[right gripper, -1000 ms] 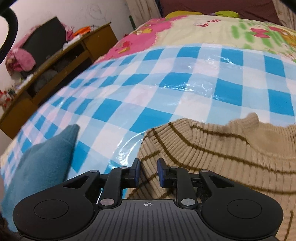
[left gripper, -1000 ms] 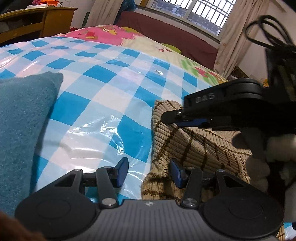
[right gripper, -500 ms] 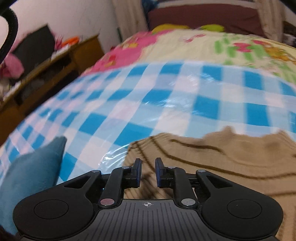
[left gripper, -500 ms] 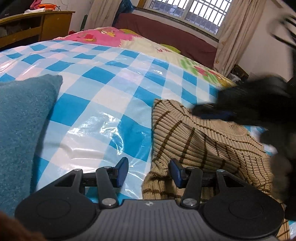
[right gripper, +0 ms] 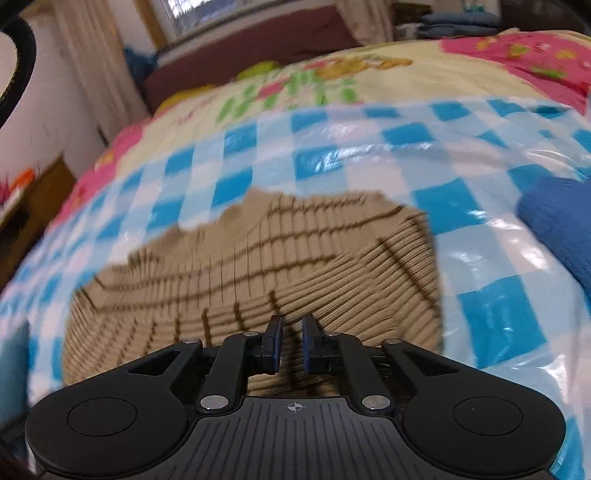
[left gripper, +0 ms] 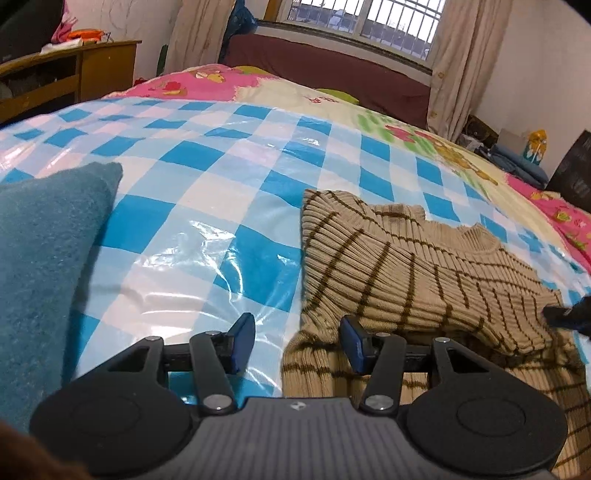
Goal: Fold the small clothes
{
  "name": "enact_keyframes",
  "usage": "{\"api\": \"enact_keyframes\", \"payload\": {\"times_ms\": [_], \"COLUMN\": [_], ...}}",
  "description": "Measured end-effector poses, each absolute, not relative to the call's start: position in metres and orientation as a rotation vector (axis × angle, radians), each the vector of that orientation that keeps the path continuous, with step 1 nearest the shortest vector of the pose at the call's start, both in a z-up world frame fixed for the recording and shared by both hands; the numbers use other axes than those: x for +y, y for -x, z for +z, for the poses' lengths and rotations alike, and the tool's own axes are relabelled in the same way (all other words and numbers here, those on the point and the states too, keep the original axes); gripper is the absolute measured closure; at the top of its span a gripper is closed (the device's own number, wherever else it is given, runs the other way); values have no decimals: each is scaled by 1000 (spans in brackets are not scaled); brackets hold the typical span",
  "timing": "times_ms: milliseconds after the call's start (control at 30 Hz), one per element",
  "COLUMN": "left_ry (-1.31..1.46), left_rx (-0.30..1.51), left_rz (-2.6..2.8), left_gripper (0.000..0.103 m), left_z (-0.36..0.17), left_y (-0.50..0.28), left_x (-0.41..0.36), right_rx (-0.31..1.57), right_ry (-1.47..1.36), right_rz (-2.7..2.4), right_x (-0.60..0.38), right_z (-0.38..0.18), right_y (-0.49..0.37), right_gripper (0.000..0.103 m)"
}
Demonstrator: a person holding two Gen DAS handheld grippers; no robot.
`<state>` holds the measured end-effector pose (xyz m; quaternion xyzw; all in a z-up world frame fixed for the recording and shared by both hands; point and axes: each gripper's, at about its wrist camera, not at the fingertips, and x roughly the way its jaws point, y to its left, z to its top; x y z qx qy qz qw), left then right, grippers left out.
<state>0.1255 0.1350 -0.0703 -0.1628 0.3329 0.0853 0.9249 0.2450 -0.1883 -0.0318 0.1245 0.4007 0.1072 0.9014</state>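
A tan ribbed sweater with brown stripes [left gripper: 413, 273] lies on the blue-and-white checked plastic sheet [left gripper: 207, 206], its left part folded over its body. My left gripper [left gripper: 297, 341] is open and empty at the sweater's near left corner. The sweater also fills the middle of the blurred right wrist view [right gripper: 258, 266]. My right gripper [right gripper: 291, 345] hovers over its near edge, jaws close together with a narrow gap and nothing between them. The tip of the right gripper shows at the right edge of the left wrist view [left gripper: 569, 315].
A teal folded cloth [left gripper: 48, 258] lies left of the sweater. A dark blue garment [right gripper: 557, 225] lies at the right in the right wrist view. A flowered quilt [left gripper: 295, 92], a wooden cabinet [left gripper: 74, 77] and a curtained window [left gripper: 362, 26] lie beyond.
My right gripper has swung from the sweater's left shoulder to its right side and now faces it from the bottom edge. The left gripper has stayed put and open.
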Motion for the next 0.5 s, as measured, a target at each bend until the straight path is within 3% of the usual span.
{"api": "enact_keyframes", "payload": {"times_ms": [100, 200, 500], "left_ry": [315, 277, 248], "left_rx": [713, 732, 812], "left_rz": [161, 160, 131], "left_gripper": [49, 49, 49], "left_z": [-70, -63, -48], "left_y": [-124, -120, -65], "left_x": [127, 119, 116], "right_rx": [813, 880, 869], "right_ry": [-214, -233, -341], "right_rz": [196, 170, 248], "right_x": [-197, -208, -237], "right_z": [-29, -44, -24], "right_y": [-237, -245, -194], "right_gripper": [83, 88, 83]}}
